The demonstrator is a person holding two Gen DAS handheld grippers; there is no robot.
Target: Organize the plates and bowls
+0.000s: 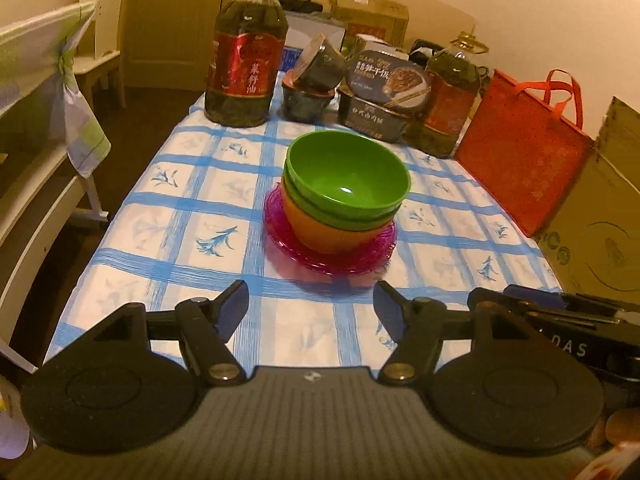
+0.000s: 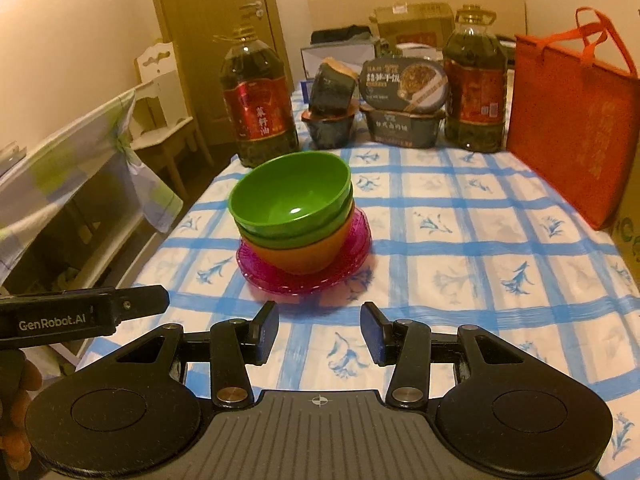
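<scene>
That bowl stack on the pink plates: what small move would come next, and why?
Probably the left gripper eases forward toward the top green bowl. Both sets of jaws stand open, empty and short of the stack, which sits nearer the left gripper; the right gripper waits alongside.

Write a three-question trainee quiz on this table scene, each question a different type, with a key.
1. True or false: the top green bowl holds food.
2. What do the nested bowls rest on: A) pink plates, B) the red bag, C) bare tablecloth?
3. Fill in: under the two green bowls sits an ___ bowl.

Key: 1 false, it is empty; 2 A; 3 orange.
</scene>
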